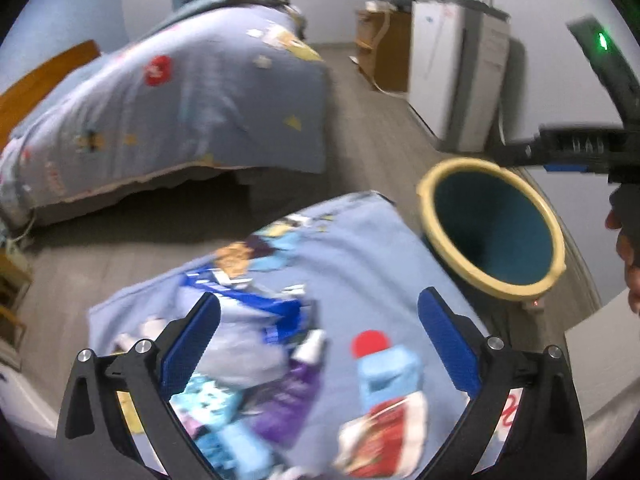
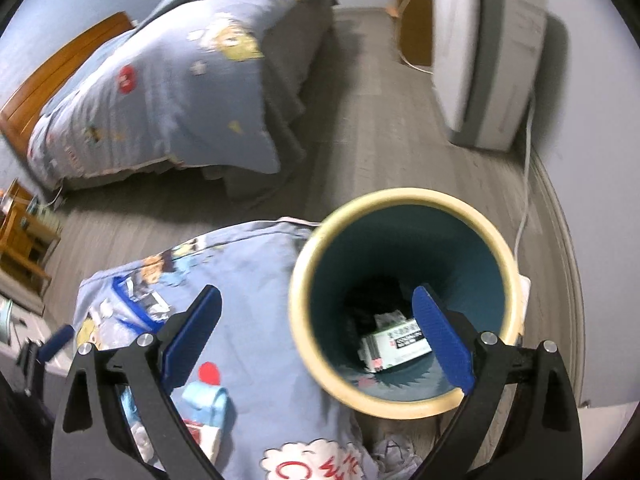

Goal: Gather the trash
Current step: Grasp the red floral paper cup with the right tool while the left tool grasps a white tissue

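Covering bed (image 1: 360,264), patterned quilt, grey floor (image 1: 360,120)

Right gripper (image 2: 316,328) above the trash bin (image 2: 404,406)
Jaws spread wide, nothing between them — a white carton (image 2: 394,346) lies on the bin's floor.

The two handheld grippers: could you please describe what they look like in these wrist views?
Both match: the left gripper and right gripper have black angular frames with silver bolt heads at the pivots. Each finger carries a flat blue textured pad. Seen from the left view, the right unit's black body has a curved black bracket with a small green light and a blue strip.
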### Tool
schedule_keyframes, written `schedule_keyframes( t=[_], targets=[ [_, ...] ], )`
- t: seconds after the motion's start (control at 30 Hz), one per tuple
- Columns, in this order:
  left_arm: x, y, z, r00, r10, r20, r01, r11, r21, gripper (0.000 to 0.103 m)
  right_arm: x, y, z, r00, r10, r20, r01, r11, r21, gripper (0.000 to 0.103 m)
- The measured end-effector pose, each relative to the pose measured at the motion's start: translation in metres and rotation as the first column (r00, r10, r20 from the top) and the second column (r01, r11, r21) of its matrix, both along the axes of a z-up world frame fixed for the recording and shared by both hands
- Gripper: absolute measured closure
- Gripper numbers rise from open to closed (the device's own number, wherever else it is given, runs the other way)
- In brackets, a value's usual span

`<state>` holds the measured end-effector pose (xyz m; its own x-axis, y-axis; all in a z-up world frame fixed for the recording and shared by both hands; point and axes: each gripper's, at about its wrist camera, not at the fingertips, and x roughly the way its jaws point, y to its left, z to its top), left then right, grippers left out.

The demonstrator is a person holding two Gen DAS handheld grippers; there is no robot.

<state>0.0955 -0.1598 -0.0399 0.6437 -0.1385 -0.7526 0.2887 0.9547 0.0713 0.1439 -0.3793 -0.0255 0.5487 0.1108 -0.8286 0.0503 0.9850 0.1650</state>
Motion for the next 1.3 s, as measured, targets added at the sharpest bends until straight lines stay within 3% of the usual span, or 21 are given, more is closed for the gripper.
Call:
schedule_keyframes(
  t=[0.2, 0.33, 0.47, 0.73, 0.83, 1.07, 1.3],
  targets=[
    [-0.028, 0.066, 0.034, 0.987, 0.123, 0.102, -0.121, 0.992, -0.025, 0.005, -0.017, 0.046, 0.001, 0.995, 0.097, -0.004, -0.097, 0.995, -0.022, 0.009],
    [-0.046, 0.094, 0.036, 0.979, 0.181, 0.094, -0.182, 0.983, 0.006, 0.005, -0.03, 0.073, -0.003, 0.991, 0.134, -0.02, -0.134, 0.99, -0.035, 0.009],
    [-0.065, 0.106, 0.028, 0.975, 0.209, 0.069, -0.212, 0.977, 0.037, 0.005, -0.046, 0.094, -0.007, 0.993, 0.117, -0.024, -0.118, 0.992, -0.04, 0.009],
    [-0.101, 0.131, -0.002, 0.98, 0.199, 0.008, -0.199, 0.98, -0.017, 0.005, -0.081, 0.126, -0.03, 0.993, 0.097, -0.061, -0.101, 0.993, -0.061, 0.009],
    [-0.108, 0.14, -0.014, 0.972, 0.234, -0.025, -0.235, 0.972, -0.026, 0.005, -0.095, 0.131, -0.046, 0.993, 0.075, -0.09, -0.08, 0.996, -0.048, 0.009],
    [-0.122, 0.137, -0.031, 0.982, 0.191, -0.001, -0.191, 0.981, 0.033, 0.005, -0.113, 0.147, -0.08, 0.984, 0.058, -0.167, -0.068, 0.996, -0.052, 0.009],
    [-0.126, 0.152, -0.038, 0.979, 0.202, -0.034, -0.202, 0.979, 0.005, 0.005, -0.116, 0.162, -0.101, 0.973, 0.066, -0.22, -0.072, 0.997, -0.02, 0.009]
  ],
)
